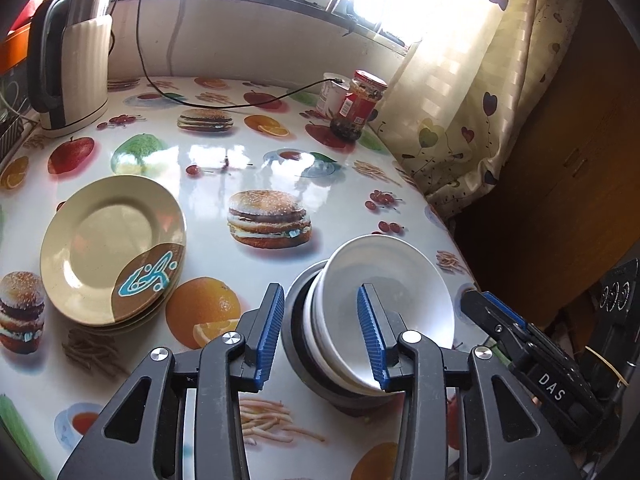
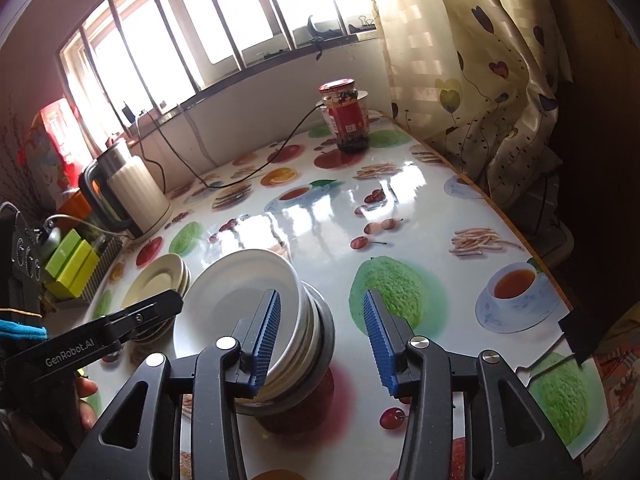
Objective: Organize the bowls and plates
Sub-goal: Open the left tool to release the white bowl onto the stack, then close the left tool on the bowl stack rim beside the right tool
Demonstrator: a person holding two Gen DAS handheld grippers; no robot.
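Observation:
A stack of bowls (image 1: 384, 304) stands near the table's front right edge: white bowls nested in a grey one, the top white bowl tilted. It also shows in the right wrist view (image 2: 240, 300). My left gripper (image 1: 320, 336) is open, its jaws on either side of the stack's near rim, the right finger over the top bowl. My right gripper (image 2: 320, 336) is open and empty, its left finger beside the stack. A stack of beige plates (image 1: 112, 248) with a brown and blue corner pattern lies to the left, and is seen in the right wrist view (image 2: 160, 280).
A white electric kettle (image 1: 76, 64) stands at the back left with its cable across the table. A red-labelled jar (image 1: 360, 104) and a white tub stand at the back right by the curtain (image 1: 472, 92). Green boxes (image 2: 72, 264) sit at the left edge.

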